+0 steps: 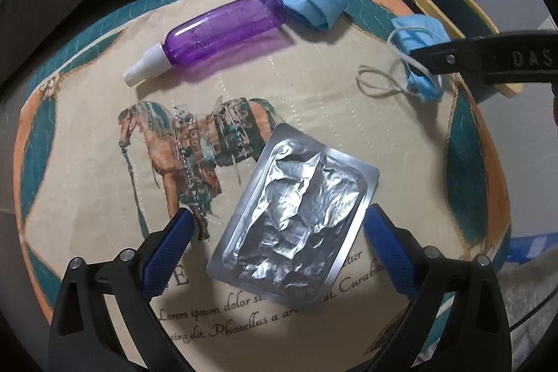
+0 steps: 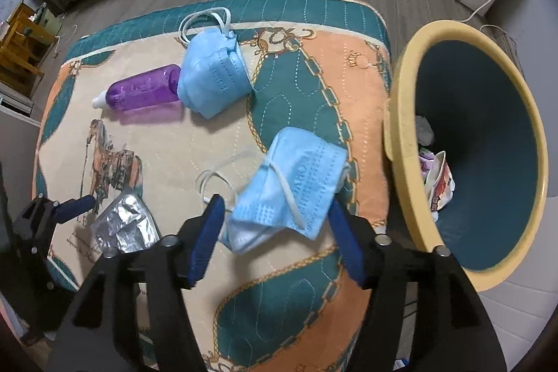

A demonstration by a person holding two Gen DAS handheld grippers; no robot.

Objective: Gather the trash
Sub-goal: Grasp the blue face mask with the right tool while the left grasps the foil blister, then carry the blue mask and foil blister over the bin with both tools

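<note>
From the left wrist, the left gripper (image 1: pixel 279 225) stands wide apart, straddling a crumpled foil pack (image 1: pixel 296 229) without pressing it, mid-cushion (image 1: pixel 87 162). From the right wrist, the right gripper (image 2: pixel 275 215) is spread around a blue mask (image 2: pixel 289 187) near the cushion's right edge, beside the yellow-rimmed bin (image 2: pixel 401 100).

I see a crumpled silver foil blister pack (image 1: pixel 294 230) lying flat on the quilted mat (image 1: pixel 87 135). Two folded blue face masks (image 2: pixel 291 185) (image 2: pixel 214 72) and a purple spray bottle (image 1: pixel 212 32) lie on its far part, beside the yellow-rimmed bin (image 2: pixel 401 114).
</note>
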